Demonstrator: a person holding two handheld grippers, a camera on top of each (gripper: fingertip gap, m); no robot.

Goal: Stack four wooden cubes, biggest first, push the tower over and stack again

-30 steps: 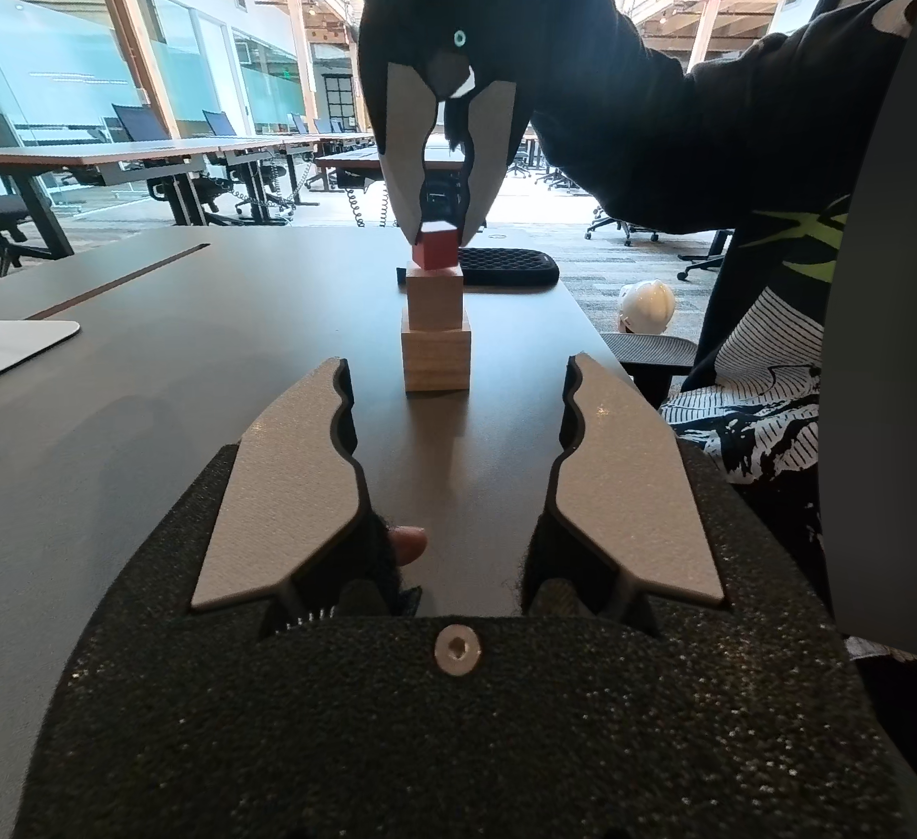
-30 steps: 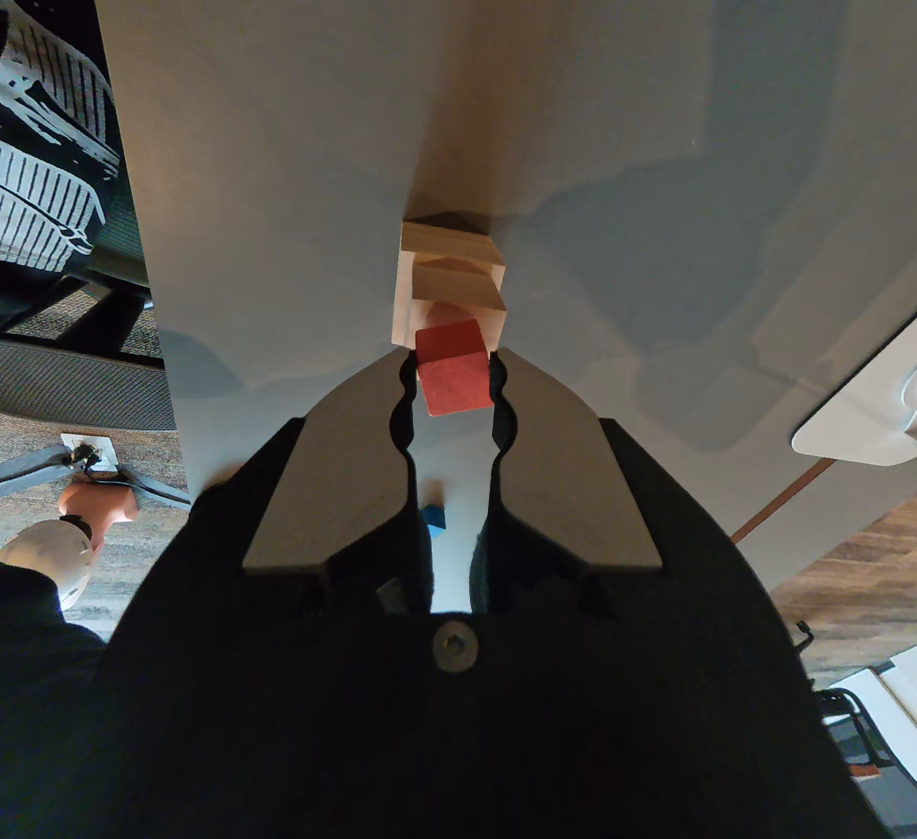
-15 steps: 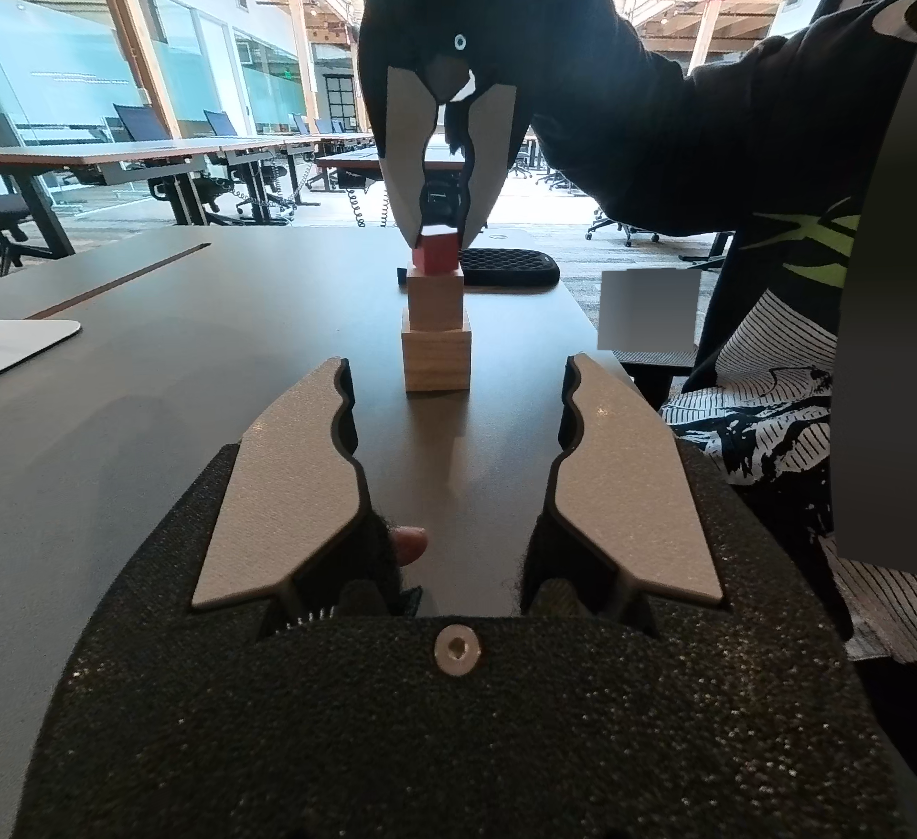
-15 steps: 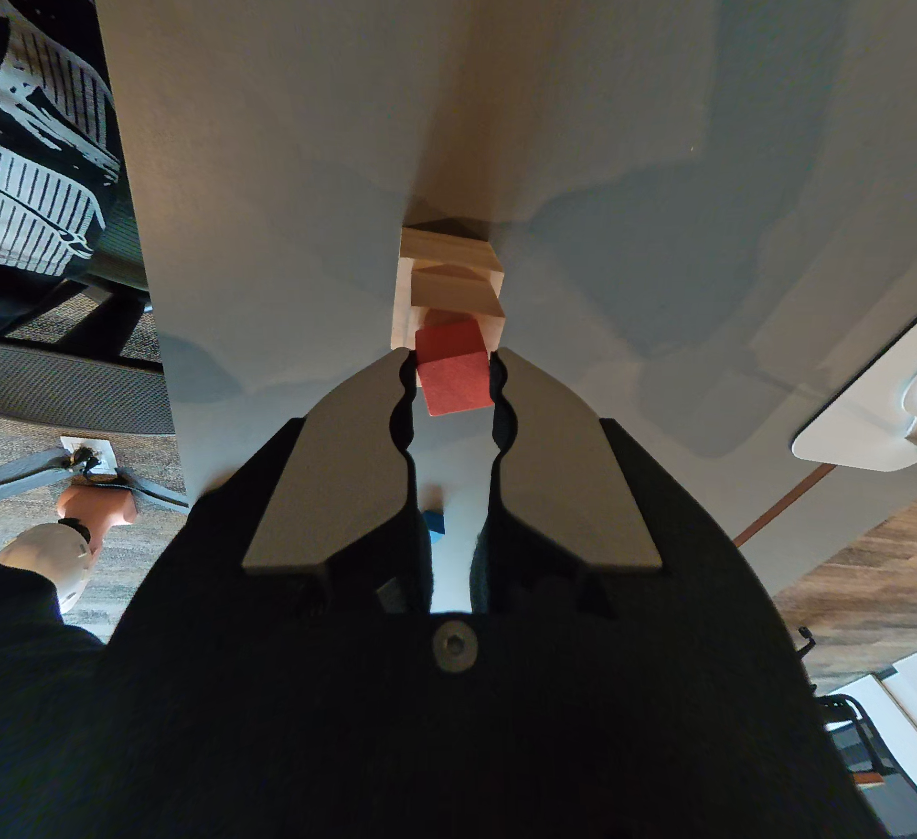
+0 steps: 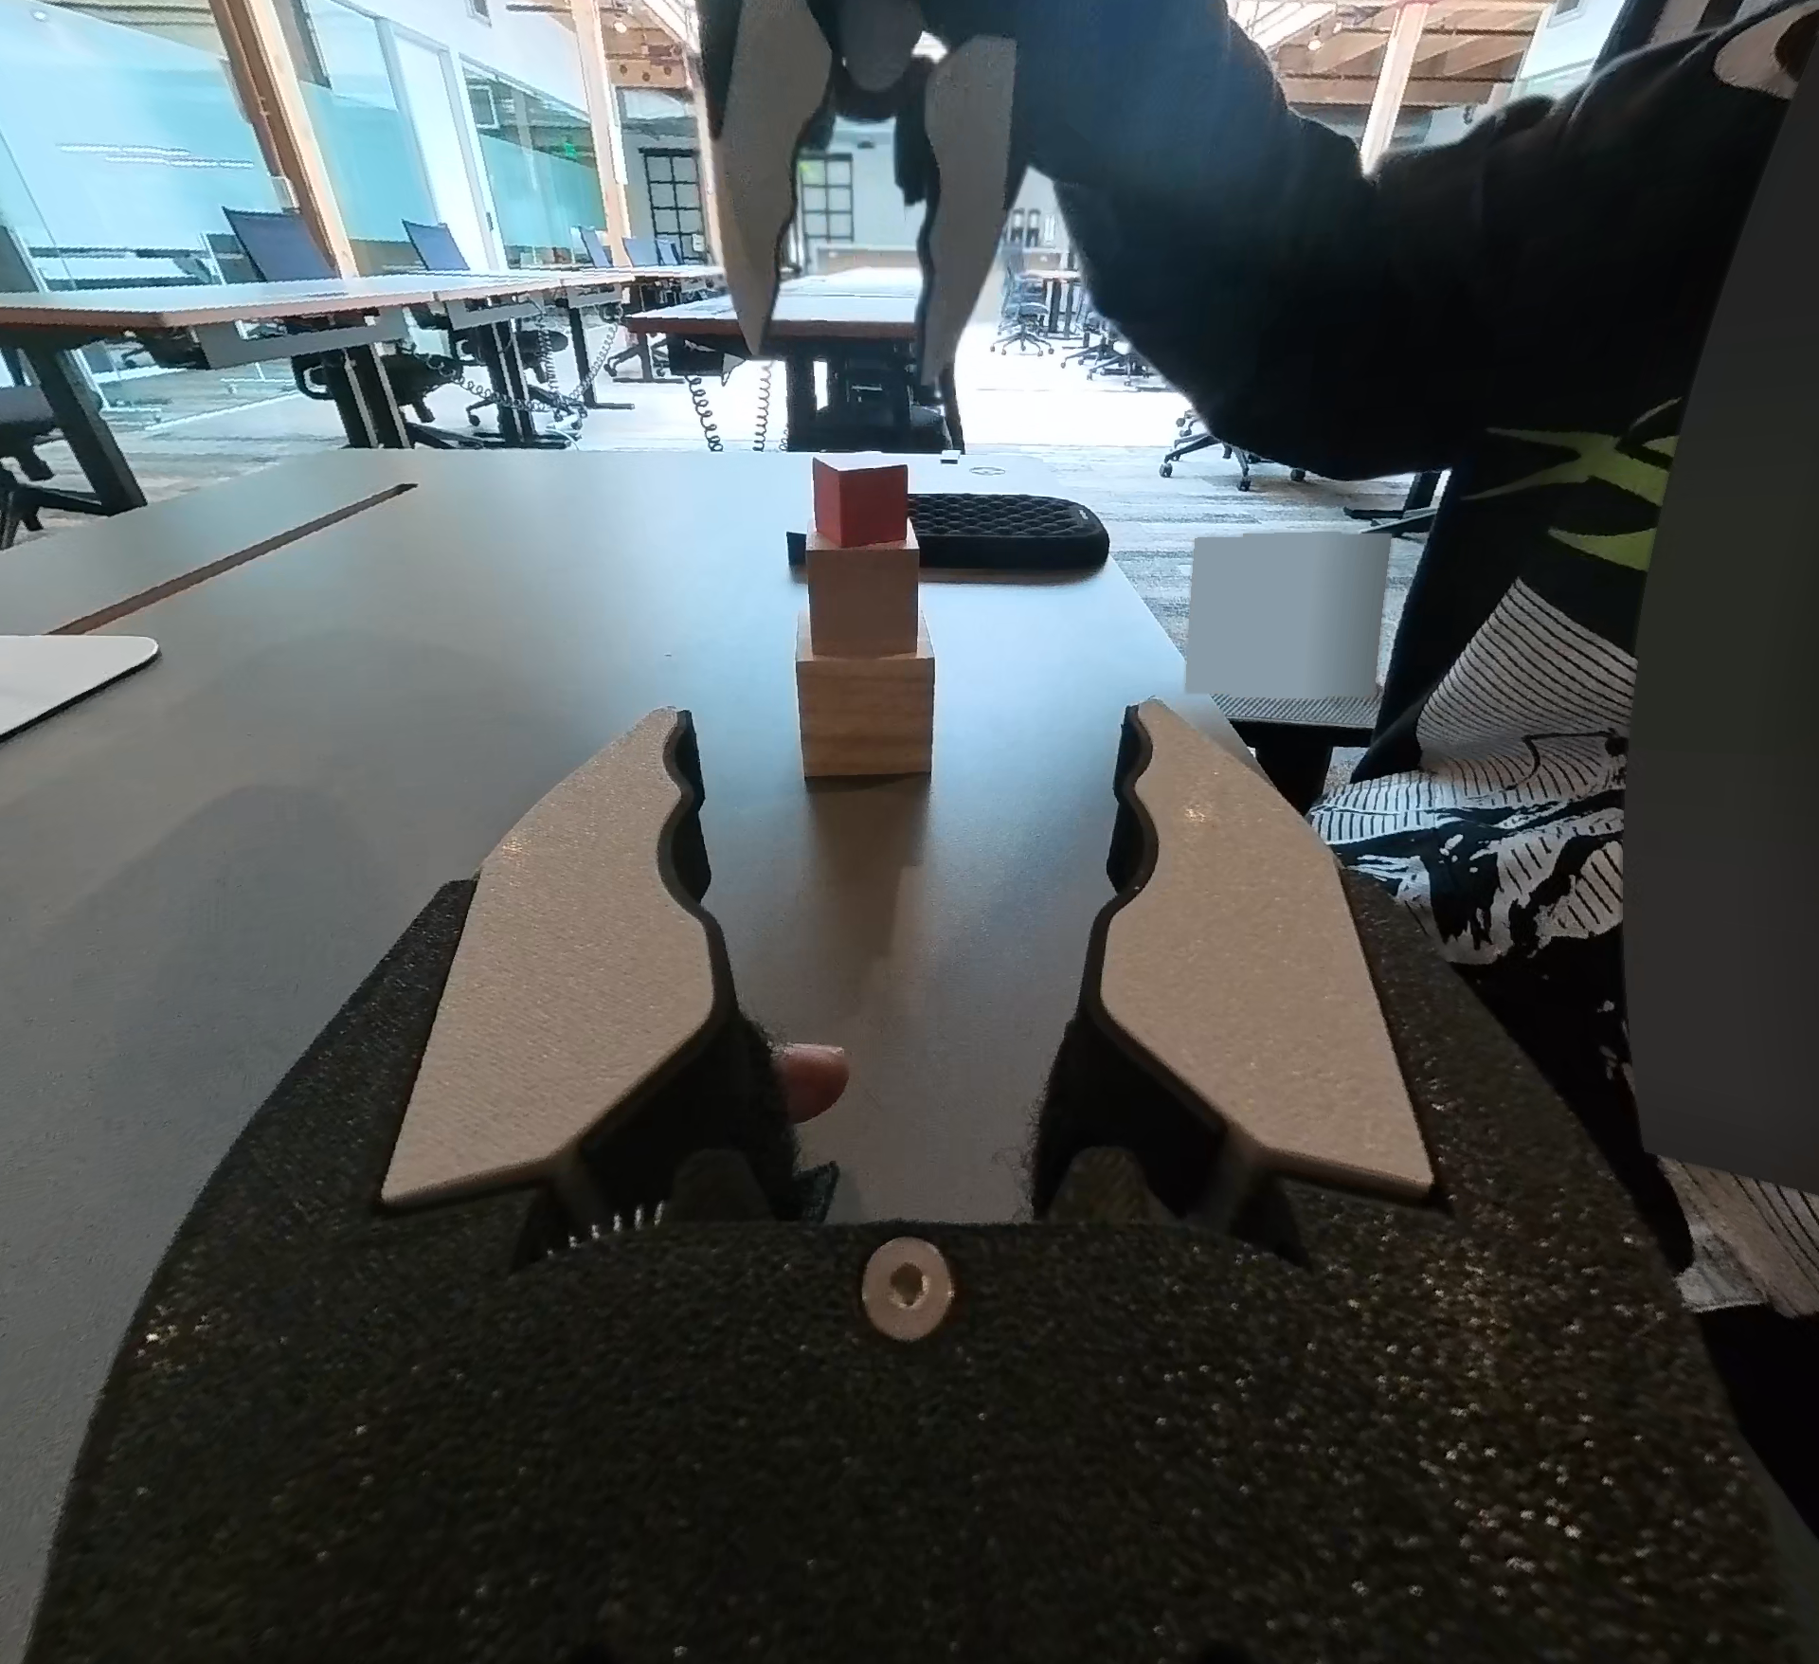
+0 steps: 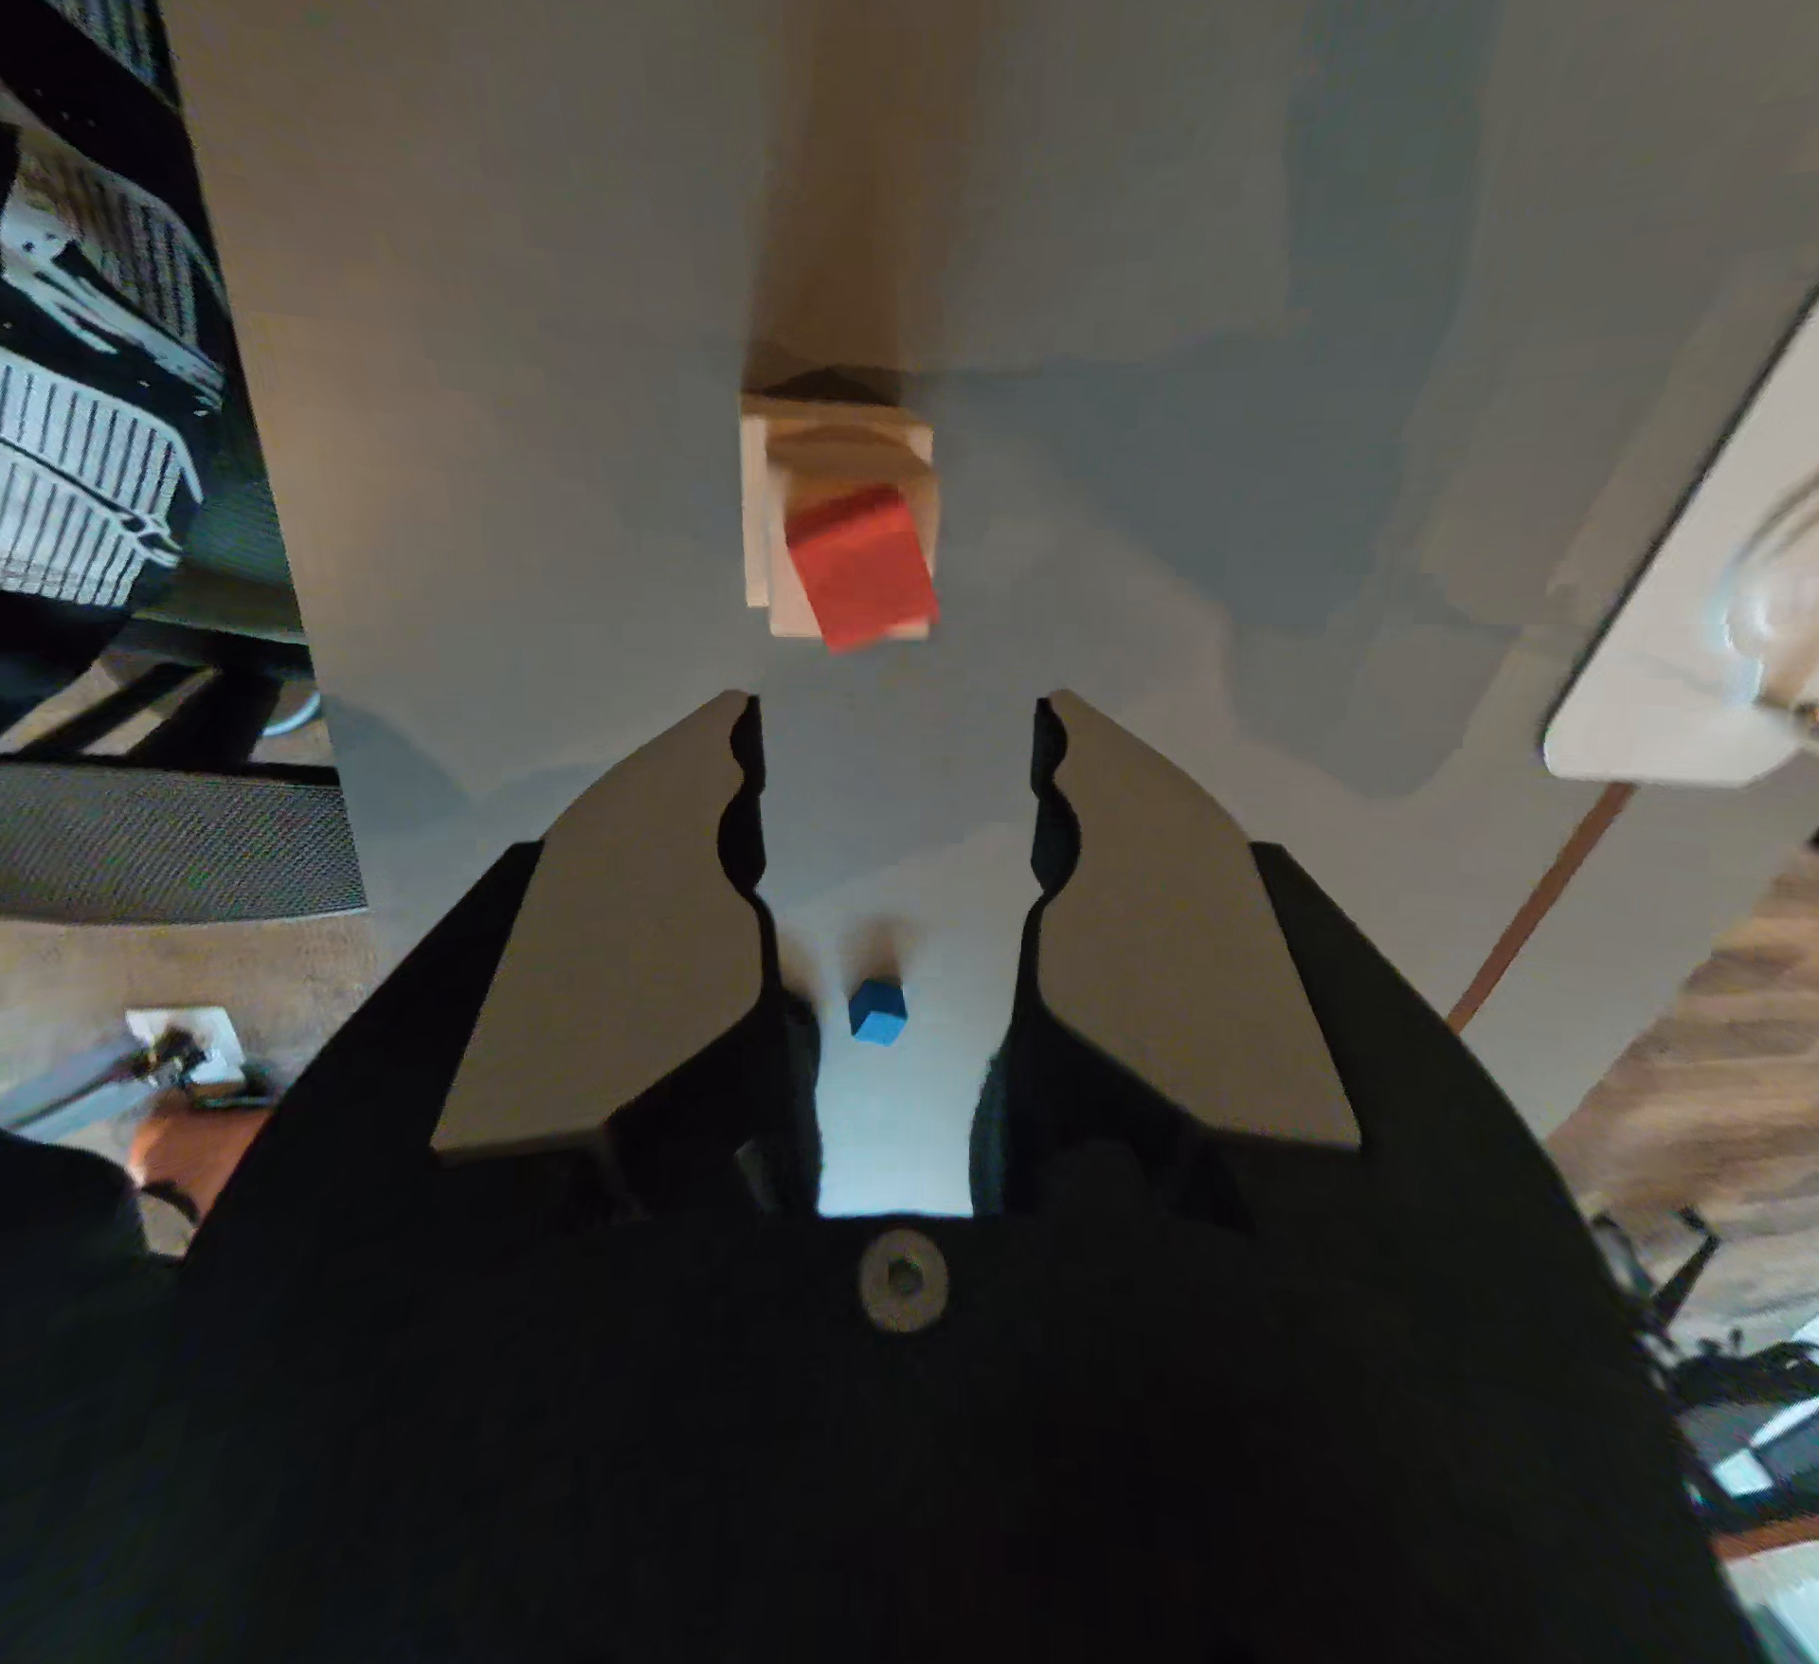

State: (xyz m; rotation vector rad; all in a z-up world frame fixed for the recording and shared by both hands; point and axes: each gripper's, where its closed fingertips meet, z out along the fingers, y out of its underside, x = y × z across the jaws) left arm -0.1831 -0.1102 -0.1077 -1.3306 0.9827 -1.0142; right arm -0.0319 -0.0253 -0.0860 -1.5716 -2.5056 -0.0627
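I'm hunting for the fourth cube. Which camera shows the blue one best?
Only the right wrist view: the blue cube lies on the table, seen between the open right gripper fingers. The left wrist view doesn't show it.

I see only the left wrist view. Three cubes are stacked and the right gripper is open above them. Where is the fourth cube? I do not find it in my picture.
Observer: The right wrist view shows a small blue cube lying alone on the table, apart from the stack. It shows through the gap of the right gripper.
Operator: Thank you. Does the red cube sit square on the stack?
Observer: No. From above, the red cube is turned at an angle to the wooden cube under it.
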